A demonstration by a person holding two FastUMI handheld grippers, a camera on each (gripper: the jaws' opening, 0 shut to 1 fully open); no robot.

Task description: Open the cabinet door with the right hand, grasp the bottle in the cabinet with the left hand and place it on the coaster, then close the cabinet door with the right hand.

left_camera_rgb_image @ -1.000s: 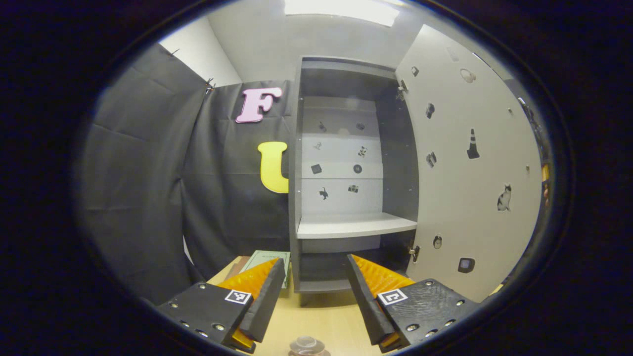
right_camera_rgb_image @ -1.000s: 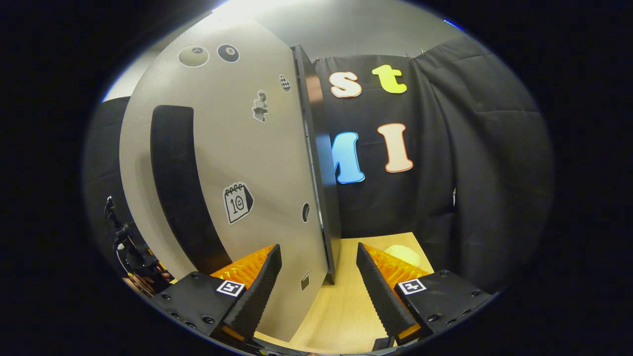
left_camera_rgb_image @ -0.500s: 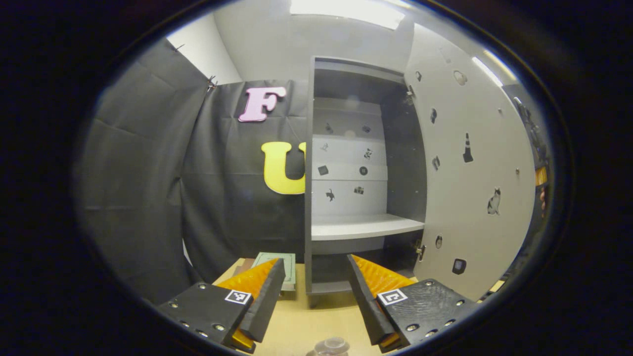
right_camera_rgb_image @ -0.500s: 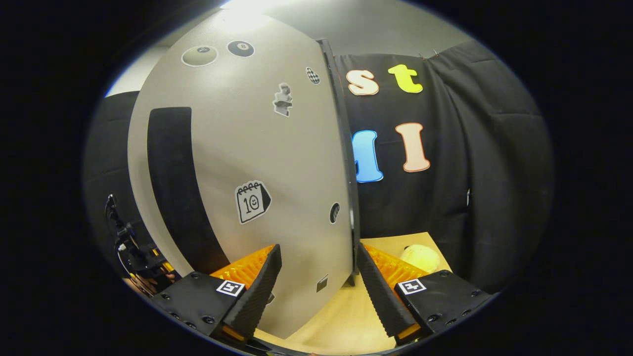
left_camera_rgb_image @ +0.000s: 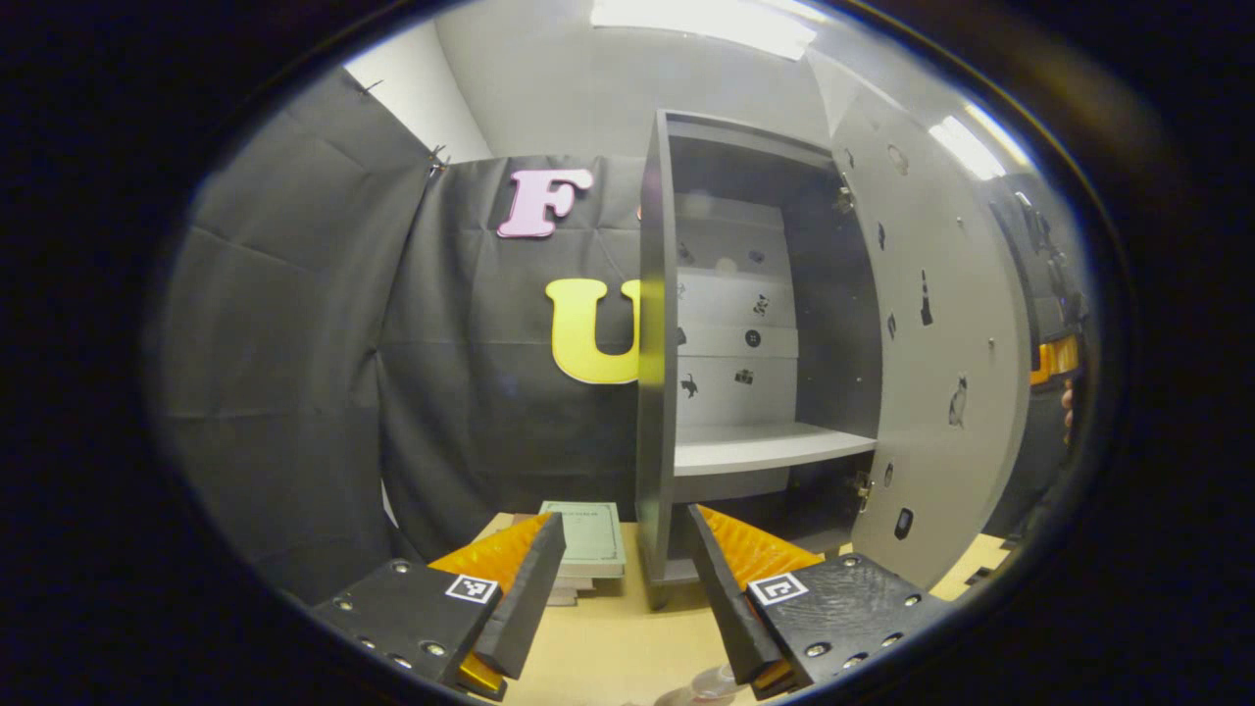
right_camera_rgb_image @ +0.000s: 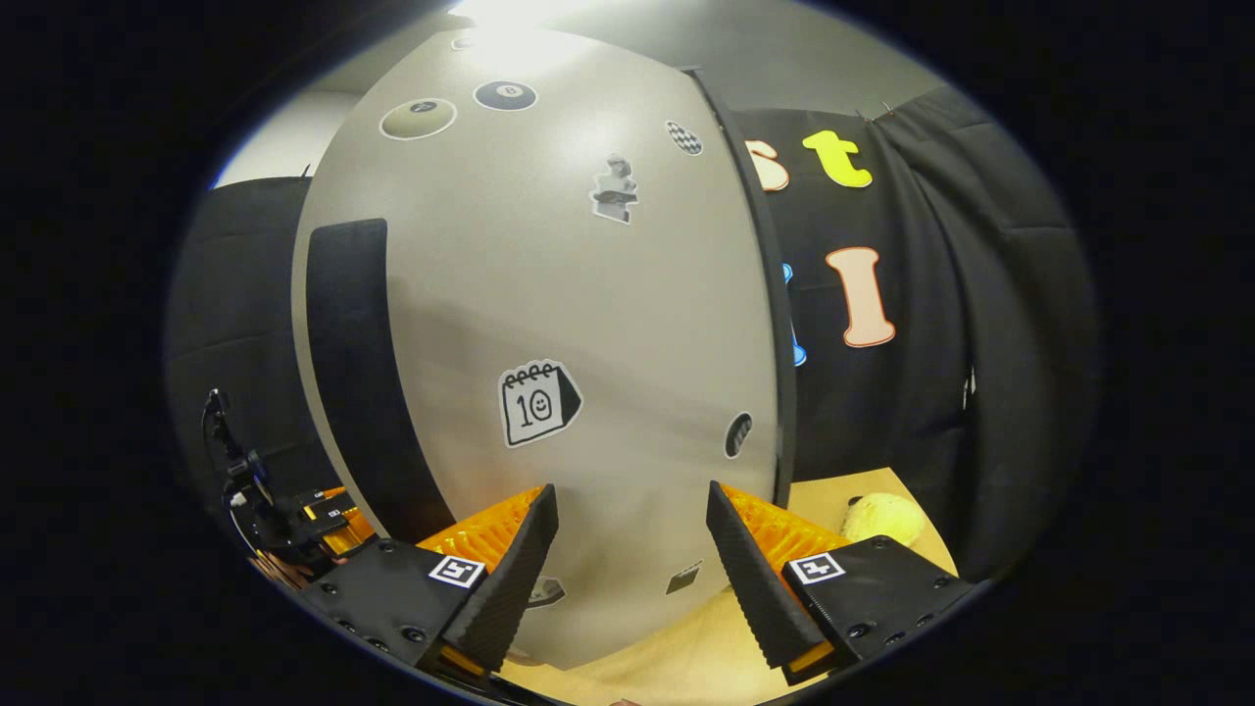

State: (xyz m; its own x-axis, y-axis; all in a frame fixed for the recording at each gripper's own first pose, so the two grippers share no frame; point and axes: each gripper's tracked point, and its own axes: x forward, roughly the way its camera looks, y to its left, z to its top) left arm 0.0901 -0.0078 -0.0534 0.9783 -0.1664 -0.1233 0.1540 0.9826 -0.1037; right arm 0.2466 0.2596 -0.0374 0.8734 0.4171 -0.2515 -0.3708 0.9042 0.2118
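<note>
The grey cabinet (left_camera_rgb_image: 657, 324) stands open in the left gripper view, its middle shelf (left_camera_rgb_image: 765, 446) bare. Its door (left_camera_rgb_image: 931, 324) hangs at the right, partly swung in. A clear bottle top (left_camera_rgb_image: 708, 683) peeks up at the bottom edge, just below my left gripper (left_camera_rgb_image: 625, 534), which is open and holds nothing. In the right gripper view the door's outer face (right_camera_rgb_image: 588, 294), with stickers and a black handle strip (right_camera_rgb_image: 348, 373), stands close ahead. My right gripper (right_camera_rgb_image: 629, 500) is open and faces that panel.
A stack of books (left_camera_rgb_image: 586, 537) lies on the wooden table (left_camera_rgb_image: 608, 642) left of the cabinet. A yellow round thing (right_camera_rgb_image: 882, 515) rests on the table beyond the door's edge. The other gripper (right_camera_rgb_image: 294, 520) shows low at the left of the right gripper view.
The door has swung further toward the cabinet, with the right gripper following its outer face. The left gripper has drifted left, so the cabinet and bottle top slid right in its view.
</note>
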